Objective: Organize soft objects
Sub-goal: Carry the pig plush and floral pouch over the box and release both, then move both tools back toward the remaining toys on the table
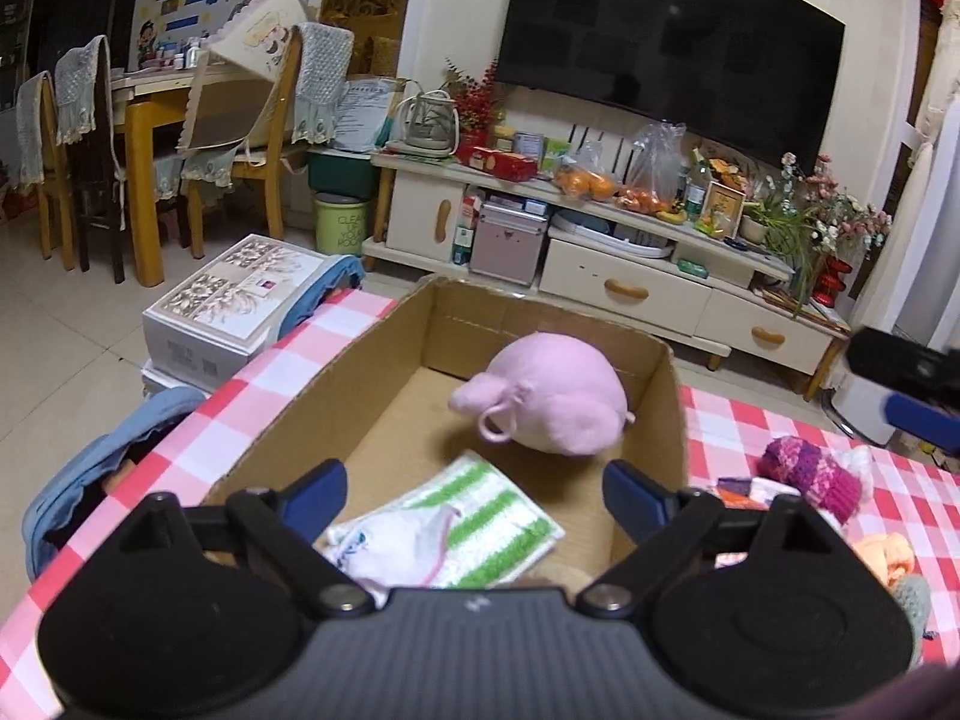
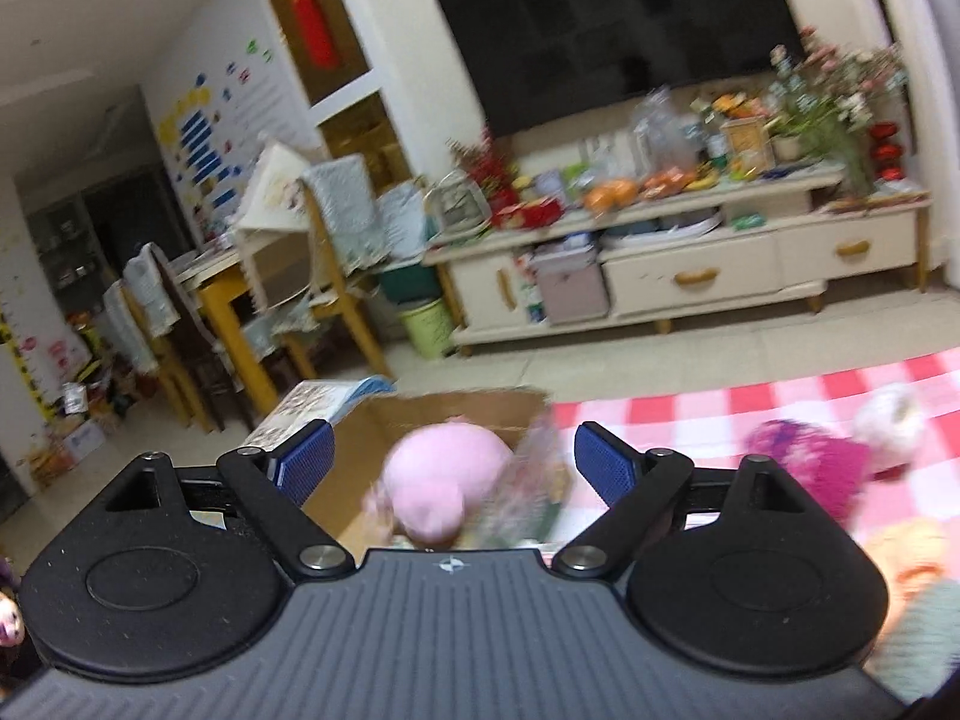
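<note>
The left gripper (image 1: 474, 495) tilts down over the near end of the box (image 1: 384, 354), its jaws spread wide with nothing between the pads. Inside the box, the pink plush (image 1: 555, 399) sits toward the far wall (its cord loop faces the camera), and the striped cloth (image 1: 480, 516) lies flat at the near end with a white pouch (image 1: 396, 546) on top of it. Right of the box, on the checked tablecloth (image 1: 774, 420), lies a knitted purple piece (image 1: 810, 474), and beyond it the right gripper's dark tip shows at the frame edge.

The right gripper (image 2: 453, 468) points more nearly level at the box from its right side, rolled so the room leans; its jaws also stand wide apart and empty. This view is blurred: the plush (image 2: 444, 480) and the box's far wall (image 2: 480, 408) are plain, but the cloth and pouch cannot be made out. It alone shows a white ball (image 2: 888, 420) further right of the box, near the purple piece (image 2: 810, 462).
</note>
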{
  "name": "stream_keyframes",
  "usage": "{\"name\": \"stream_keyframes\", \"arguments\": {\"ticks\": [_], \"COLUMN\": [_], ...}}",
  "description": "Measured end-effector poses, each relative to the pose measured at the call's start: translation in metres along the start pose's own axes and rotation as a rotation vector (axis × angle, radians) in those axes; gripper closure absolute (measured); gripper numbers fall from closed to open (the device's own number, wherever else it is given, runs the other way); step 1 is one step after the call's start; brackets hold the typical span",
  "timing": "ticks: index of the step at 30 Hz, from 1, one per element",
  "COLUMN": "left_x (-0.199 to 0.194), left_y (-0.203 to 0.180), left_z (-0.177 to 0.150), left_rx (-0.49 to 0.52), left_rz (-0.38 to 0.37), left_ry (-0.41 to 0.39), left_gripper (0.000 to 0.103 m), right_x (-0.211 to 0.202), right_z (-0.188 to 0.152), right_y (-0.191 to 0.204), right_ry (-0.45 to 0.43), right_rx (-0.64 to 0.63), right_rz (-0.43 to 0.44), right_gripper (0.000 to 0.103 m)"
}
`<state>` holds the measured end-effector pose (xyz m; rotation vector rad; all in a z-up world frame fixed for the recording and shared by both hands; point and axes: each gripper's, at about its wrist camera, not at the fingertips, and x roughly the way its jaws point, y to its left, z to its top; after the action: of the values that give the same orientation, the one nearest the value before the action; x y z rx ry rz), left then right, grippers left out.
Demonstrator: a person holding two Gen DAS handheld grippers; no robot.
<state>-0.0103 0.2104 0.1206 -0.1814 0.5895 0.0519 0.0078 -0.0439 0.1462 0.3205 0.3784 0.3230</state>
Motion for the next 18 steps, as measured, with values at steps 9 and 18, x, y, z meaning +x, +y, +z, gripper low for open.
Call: {"name": "stream_keyframes", "arguments": {"ticks": [9, 18], "left_x": [-0.006, -0.015], "left_y": [-0.018, -0.044], "left_z": [-0.009, -0.022], "left_rx": [0.052, 0.122], "left_rz": [-0.061, -0.129], "left_ry": [0.003, 0.006], "left_gripper": [0.007, 0.004], "right_x": [-0.064, -0.097], "right_z": [-0.015, -0.020], "right_y": [-0.021, -0.050], "right_ry": [-0.094, -0.122], "right_rx": [-0.059, -0.036], "right_rz": [-0.171, -0.256], "right_gripper": [0.000, 0.000]}}
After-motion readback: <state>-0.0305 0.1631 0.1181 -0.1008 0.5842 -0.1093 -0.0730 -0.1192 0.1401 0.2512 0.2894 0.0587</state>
